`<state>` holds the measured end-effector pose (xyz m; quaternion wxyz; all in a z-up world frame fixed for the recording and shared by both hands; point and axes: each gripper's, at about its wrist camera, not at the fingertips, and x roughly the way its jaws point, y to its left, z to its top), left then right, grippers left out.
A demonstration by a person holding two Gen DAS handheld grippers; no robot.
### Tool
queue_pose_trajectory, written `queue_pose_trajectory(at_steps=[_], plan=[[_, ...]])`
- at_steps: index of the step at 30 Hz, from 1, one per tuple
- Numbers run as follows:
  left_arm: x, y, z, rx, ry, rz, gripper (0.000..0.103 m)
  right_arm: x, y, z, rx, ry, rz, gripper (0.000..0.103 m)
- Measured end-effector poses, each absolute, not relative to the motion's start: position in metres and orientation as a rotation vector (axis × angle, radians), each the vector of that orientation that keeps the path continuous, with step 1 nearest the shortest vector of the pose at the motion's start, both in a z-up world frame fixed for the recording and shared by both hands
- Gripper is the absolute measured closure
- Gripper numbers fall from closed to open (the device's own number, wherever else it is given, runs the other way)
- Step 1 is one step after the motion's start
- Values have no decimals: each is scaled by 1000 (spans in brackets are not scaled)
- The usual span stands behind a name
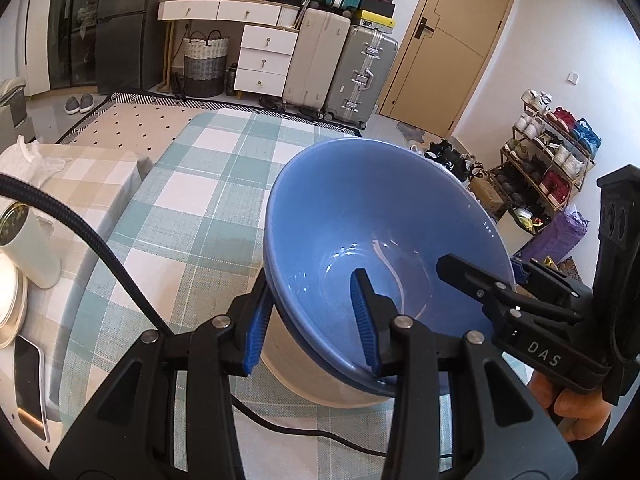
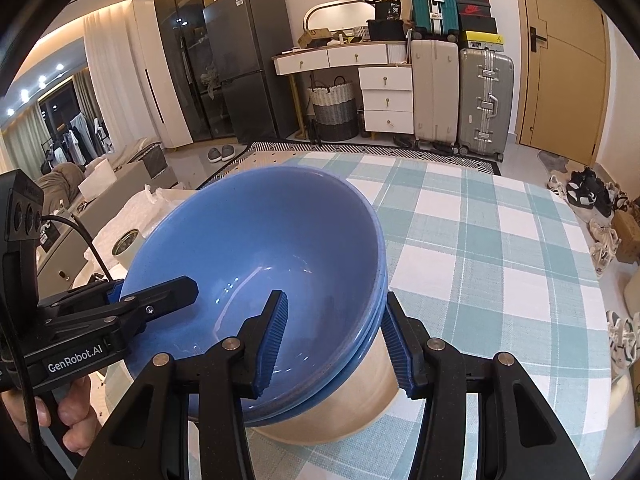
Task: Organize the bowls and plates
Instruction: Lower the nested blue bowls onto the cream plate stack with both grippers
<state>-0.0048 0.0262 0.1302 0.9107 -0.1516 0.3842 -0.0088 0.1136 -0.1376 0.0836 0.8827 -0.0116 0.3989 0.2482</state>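
Note:
A blue bowl (image 1: pixel 384 216) sits nested in another blue bowl, both inside a beige bowl (image 1: pixel 316 380) on the checked tablecloth. My left gripper (image 1: pixel 310 328) is open and straddles the stack's left rim, one finger inside, one outside. My right gripper (image 2: pixel 334 338) is open and straddles the right rim of the blue bowl (image 2: pixel 272 248) the same way, above the beige bowl (image 2: pixel 360 404). Each gripper shows in the other's view: the right one (image 1: pixel 516 304), the left one (image 2: pixel 120 312).
The teal checked table (image 2: pixel 500 260) stretches behind and right of the stack. A white cylinder can (image 1: pixel 28 248), a plate edge (image 1: pixel 10 312) and a phone (image 1: pixel 30 388) lie left. A black cable (image 1: pixel 100 256) runs across the left. Suitcases and shoe racks stand beyond.

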Motion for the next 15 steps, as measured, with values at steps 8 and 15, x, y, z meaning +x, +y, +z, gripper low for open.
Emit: queue_pose_trajectory(at_steps=[8,15], plan=[[30,25,103,-317,827,-16,68,130,-136,66,-22,866,508,54],[50,25,84,-320,847,-18,68,141,-138,55,-22,886,498,54]])
